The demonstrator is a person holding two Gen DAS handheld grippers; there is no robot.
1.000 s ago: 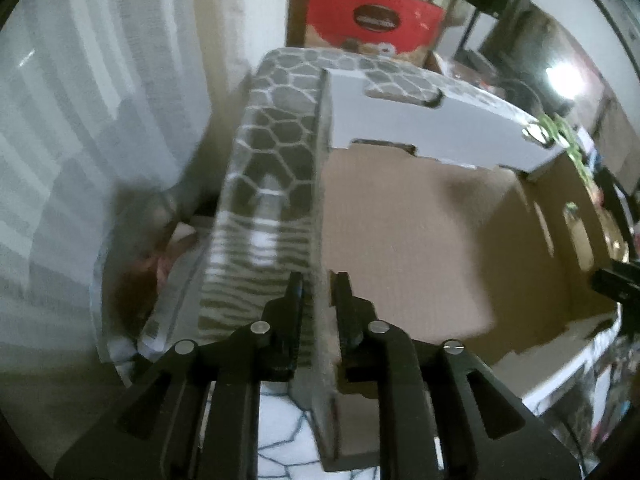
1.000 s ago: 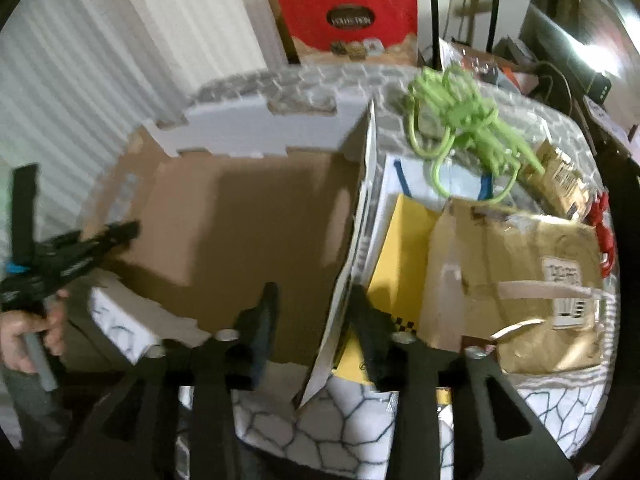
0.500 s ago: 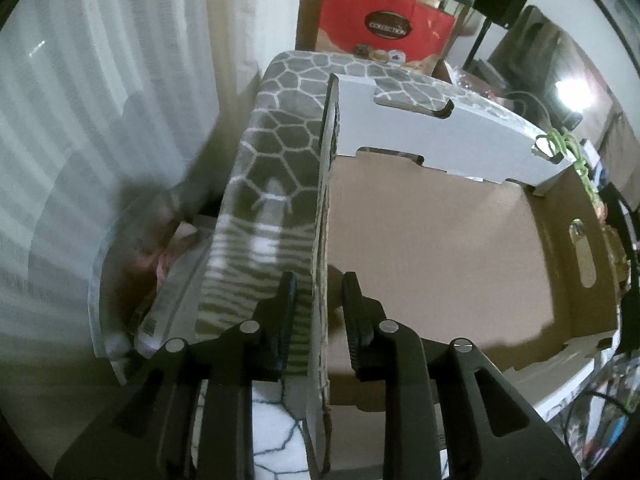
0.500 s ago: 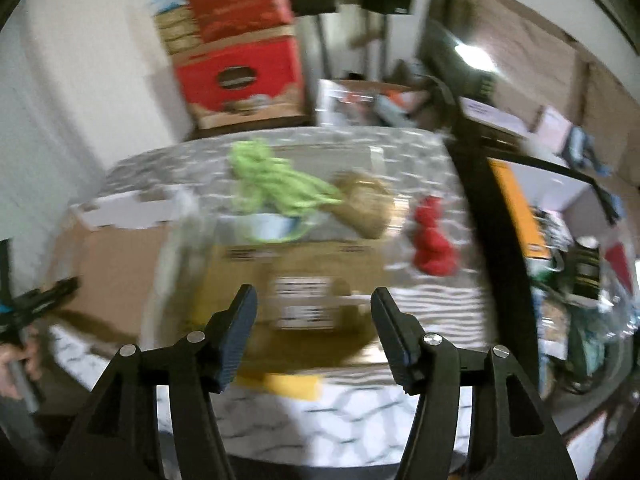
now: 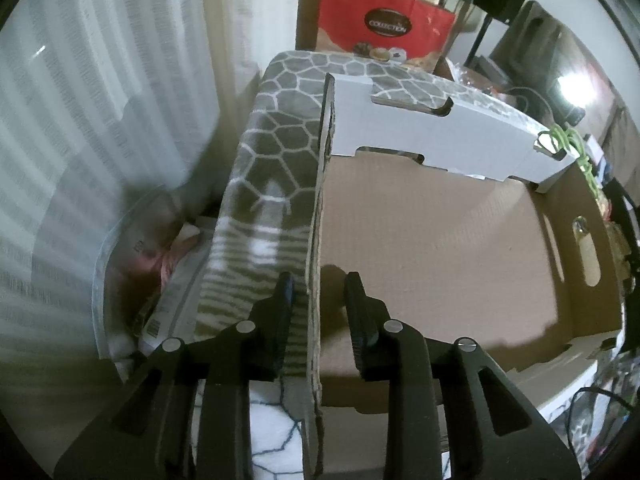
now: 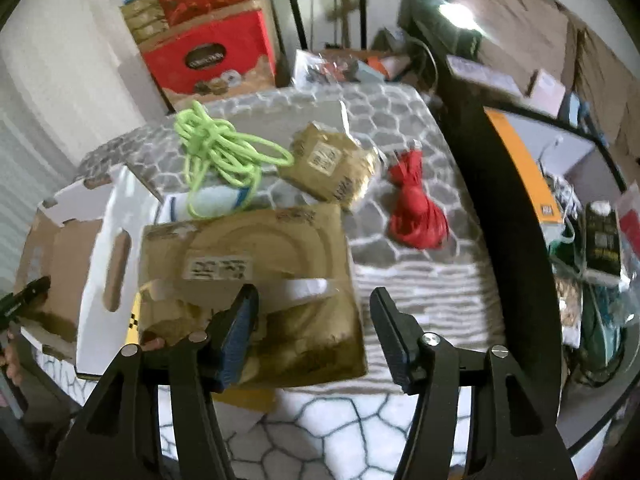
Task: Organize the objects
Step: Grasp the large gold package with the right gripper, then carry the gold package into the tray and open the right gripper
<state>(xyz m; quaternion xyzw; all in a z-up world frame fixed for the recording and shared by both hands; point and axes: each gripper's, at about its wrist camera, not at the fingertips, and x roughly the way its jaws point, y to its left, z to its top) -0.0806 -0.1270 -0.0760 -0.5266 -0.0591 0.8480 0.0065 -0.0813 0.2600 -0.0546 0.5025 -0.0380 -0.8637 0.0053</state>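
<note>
An open cardboard box [image 5: 440,248] lies on a table covered in a grey hexagon cloth [image 5: 280,152]. My left gripper [image 5: 318,304] is open, its fingers astride the box's left wall [image 5: 316,240] without gripping it. My right gripper [image 6: 316,328] is open and empty, above a brown paper parcel [image 6: 248,280] right of the box [image 6: 72,256]. Beyond the parcel lie a green cord bundle [image 6: 224,152], a small brown packet [image 6: 332,168] and a red cord bundle [image 6: 416,208].
A yellow item [image 6: 134,320] and a white-blue item [image 6: 208,204] lie under the parcel. Red cartons [image 6: 212,60] stand behind the table. A clear bag [image 5: 152,264] sits on the floor left of it. A cluttered black-framed shelf [image 6: 560,200] stands to the right.
My left gripper has opened, letting go of the box's left wall. My right gripper left the box's right wall, swung right and now hovers open above the brown parcel.
</note>
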